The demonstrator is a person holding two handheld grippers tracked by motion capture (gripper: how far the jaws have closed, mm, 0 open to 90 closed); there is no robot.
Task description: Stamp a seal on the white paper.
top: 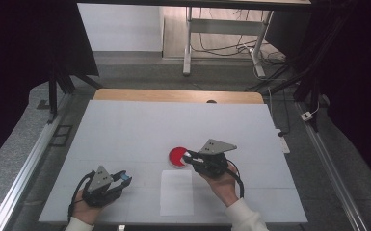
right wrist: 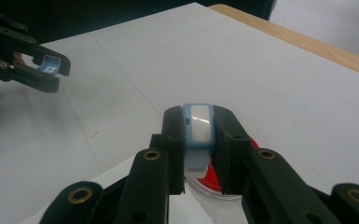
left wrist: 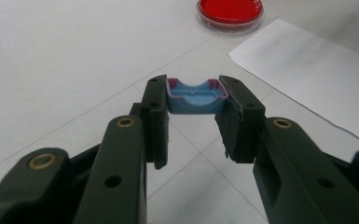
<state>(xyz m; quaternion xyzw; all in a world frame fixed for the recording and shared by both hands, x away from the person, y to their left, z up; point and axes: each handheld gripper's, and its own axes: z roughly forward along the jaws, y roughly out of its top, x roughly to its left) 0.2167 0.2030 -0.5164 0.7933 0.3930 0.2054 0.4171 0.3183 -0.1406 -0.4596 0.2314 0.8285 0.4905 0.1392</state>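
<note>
My left gripper (top: 123,179) rests near the table's front left corner, shut on a small blue cap (left wrist: 196,97) with reddish edges, pinched between its pads. That left gripper (right wrist: 56,67) and the blue cap (right wrist: 51,63) also show far off in the right gripper view. My right gripper (top: 189,157) is shut on a pale blue piece with a white face (right wrist: 199,128), held upright. It hovers at the right edge of a round red dish (top: 176,156), whose rim (right wrist: 213,181) peeks out beneath the jaws.
A white sheet of paper (top: 177,192) lies flat in front of the red dish (left wrist: 230,11), between both hands. The white tabletop (top: 139,130) ends in a wooden strip (top: 178,95) at the far edge. Dark stands and cables sit beyond the table.
</note>
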